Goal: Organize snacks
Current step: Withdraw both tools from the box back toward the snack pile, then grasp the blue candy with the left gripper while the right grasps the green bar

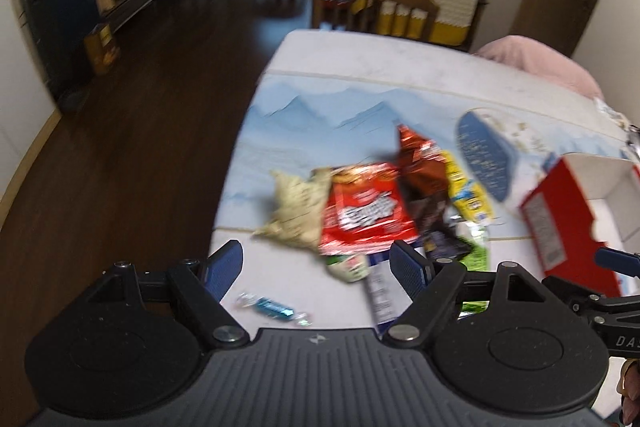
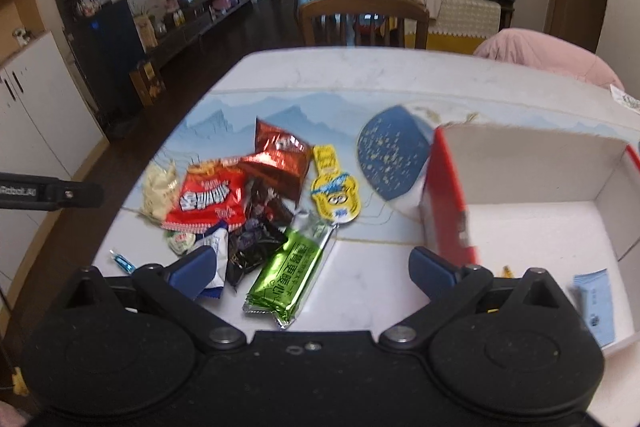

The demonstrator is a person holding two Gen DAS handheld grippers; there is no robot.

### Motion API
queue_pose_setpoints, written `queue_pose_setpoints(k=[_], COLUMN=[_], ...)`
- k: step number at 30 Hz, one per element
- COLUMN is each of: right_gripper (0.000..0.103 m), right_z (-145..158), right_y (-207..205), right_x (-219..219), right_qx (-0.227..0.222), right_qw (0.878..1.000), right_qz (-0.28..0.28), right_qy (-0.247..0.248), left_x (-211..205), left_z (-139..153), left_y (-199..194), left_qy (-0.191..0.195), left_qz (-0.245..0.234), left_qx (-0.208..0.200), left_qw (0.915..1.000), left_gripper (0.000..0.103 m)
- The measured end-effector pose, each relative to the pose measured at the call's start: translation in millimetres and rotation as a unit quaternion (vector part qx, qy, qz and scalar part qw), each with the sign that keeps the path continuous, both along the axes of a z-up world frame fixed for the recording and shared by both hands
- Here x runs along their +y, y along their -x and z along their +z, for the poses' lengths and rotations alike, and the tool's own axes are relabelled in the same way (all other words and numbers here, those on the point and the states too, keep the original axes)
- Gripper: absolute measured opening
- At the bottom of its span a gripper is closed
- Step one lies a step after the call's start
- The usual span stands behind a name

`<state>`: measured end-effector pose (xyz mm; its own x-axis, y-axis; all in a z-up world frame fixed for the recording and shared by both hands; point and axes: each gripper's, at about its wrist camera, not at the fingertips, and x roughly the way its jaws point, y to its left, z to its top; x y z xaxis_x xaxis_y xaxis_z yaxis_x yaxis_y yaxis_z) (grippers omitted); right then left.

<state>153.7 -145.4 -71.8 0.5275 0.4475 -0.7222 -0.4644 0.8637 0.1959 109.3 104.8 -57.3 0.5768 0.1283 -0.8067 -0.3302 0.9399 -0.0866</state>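
Table (image 2: pixel 400 75), snacks heaped left of centre, box at right.

Far left: small blue candy (image 2: pixel 122 262) lying alone near the table edge. Left gripper (image 1: pixel 318 265) hangs over the near side of the heap, fingers apart, nothing between them.

Heap, left to right: pale bag (image 2: pixel 158 193), red bag (image 2: pixel 210 201), dark red bag (image 2: pixel 282 155) behind it, dark packets in front, green bar (image 2: pixel 286 277), yellow cartoon packet (image 2: pixel 334 193). All overlapping or touching.

Right gripper (image 2: pixel 312 267) fingers apart, empty, green bar lying just ahead between them.

Far right: red-and-white box (image 2: pixel 446 203), open; only a light blue packet (image 2: pixel 596 301) visible inside.

Judgement: early in sorting, pick not yet begun. Next move likely calls for lowering onto the green bar, closing across its narrow width, then carrying it right into the box.
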Motion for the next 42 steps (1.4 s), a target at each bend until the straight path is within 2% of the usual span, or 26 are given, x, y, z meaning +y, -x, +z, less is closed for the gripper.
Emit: queue_pose_setpoints(k=[11, 16, 20, 24, 26, 29, 33, 36, 42], right_gripper=[0.096, 0.092, 0.084, 0.081, 0.08, 0.072, 0.065, 0.052, 0.047], right_z=[-50, -60, -67, -71, -73, -75, -75, -76, -76], right_y=[-30, -41, -43, -44, -46, -47, -48, -48, -46], right_x=[37, 44, 54, 58, 58, 58, 56, 55, 47], right_qx=[0.042, 0.066, 0.075, 0.076, 0.079, 0.081, 0.085, 0.086, 0.085], right_qw=[0.998, 0.997, 0.996, 0.996, 0.995, 0.995, 0.995, 0.995, 0.996], right_qz=[-0.012, -0.018, -0.01, -0.005, -0.004, -0.002, 0.004, 0.007, 0.0], right_qy=[0.038, 0.029, 0.042, 0.052, 0.056, 0.058, 0.048, 0.047, 0.04], left_x=[31, 29, 26, 29, 31, 34, 32, 30, 30], left_z=[-55, -71, -82, -92, -96, -101, -101, -99, -98], left_y=[-13, -24, -31, -34, -35, -35, -36, -36, -36], left_qy=[0.034, 0.052, 0.069, 0.08, 0.09, 0.1, 0.097, 0.093, 0.089], left_qz=[0.075, 0.09, 0.099, 0.117, 0.128, 0.141, 0.143, 0.144, 0.139], left_qx=[0.085, 0.107, 0.121, 0.136, 0.145, 0.151, 0.145, 0.143, 0.137], left_qw=[0.9929, 0.9888, 0.9853, 0.9806, 0.9771, 0.9733, 0.9742, 0.9747, 0.9767], left_gripper=[0.081, 0.08, 0.08, 0.079, 0.072, 0.064, 0.061, 0.05, 0.023])
